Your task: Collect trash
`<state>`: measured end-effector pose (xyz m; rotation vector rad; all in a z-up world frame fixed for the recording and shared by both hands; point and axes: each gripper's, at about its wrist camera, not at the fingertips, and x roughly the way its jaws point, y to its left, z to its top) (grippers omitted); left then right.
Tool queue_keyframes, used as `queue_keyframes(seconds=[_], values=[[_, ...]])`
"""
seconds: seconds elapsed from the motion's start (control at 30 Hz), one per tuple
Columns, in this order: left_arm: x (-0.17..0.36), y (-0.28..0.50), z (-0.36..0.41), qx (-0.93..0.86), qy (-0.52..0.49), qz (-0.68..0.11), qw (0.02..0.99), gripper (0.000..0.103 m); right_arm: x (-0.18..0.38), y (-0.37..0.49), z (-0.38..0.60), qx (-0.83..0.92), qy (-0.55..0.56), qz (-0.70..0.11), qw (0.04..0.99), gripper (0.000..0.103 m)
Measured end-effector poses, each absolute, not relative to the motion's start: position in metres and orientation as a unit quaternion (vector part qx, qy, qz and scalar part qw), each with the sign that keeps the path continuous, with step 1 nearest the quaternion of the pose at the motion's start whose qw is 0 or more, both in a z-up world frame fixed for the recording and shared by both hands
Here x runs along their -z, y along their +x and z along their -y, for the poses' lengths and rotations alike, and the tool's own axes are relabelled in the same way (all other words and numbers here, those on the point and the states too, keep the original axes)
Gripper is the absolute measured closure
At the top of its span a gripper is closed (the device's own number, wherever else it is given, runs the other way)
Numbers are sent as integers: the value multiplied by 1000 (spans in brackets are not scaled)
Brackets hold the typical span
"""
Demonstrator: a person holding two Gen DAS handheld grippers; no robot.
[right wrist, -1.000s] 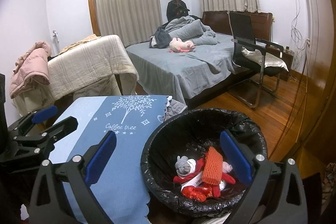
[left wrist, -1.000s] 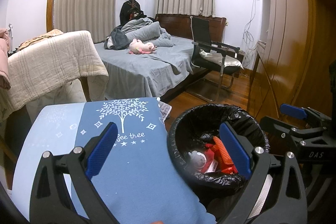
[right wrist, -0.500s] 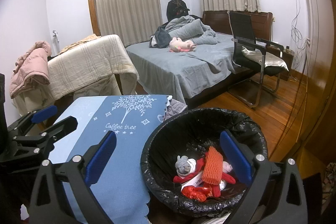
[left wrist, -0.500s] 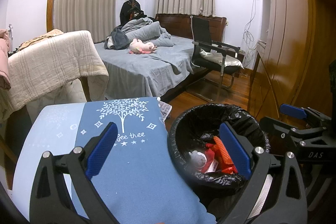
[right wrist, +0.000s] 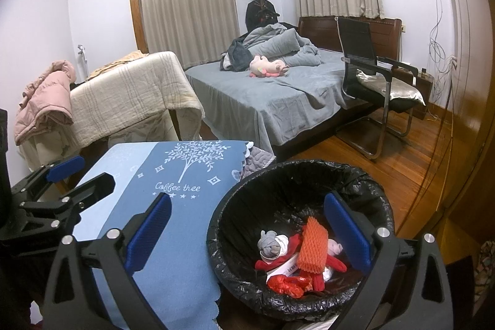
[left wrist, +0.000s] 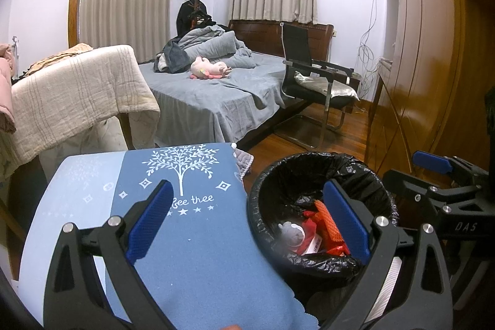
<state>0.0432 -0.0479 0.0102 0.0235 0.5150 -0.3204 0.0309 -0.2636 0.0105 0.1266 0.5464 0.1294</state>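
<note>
A trash bin lined with a black bag [right wrist: 365, 194] [left wrist: 278, 184] stands beside the table with the blue "Coffee tree" cloth [right wrist: 173, 206] [left wrist: 198, 252]. Inside the bin lie an orange foam net [right wrist: 314, 248] [left wrist: 329, 225], red wrappers [right wrist: 287, 283], a grey crumpled wad [right wrist: 269, 243] [left wrist: 292, 234] and a white box. My left gripper [left wrist: 247, 221] hovers open over the cloth's edge and the bin, holding nothing. My right gripper [right wrist: 247, 229] hangs open above the bin's left rim, empty as well. Each gripper shows at the side of the other's view.
A bed with grey sheets [right wrist: 278, 95] and a pink plush toy [right wrist: 267, 67] lies behind the table. A black chair [right wrist: 368, 76] stands on the wooden floor at the right. A cream blanket [right wrist: 130, 92] drapes over furniture at the left. A wooden wardrobe [left wrist: 433, 51] lines the right.
</note>
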Motion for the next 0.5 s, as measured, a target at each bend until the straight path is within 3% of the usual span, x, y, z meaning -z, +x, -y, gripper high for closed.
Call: queue_keyframes(seconds=[0.5], values=[[-10,44,47,157,13,-254,954,8,-10,31,263,-64,62,-270,959,6]])
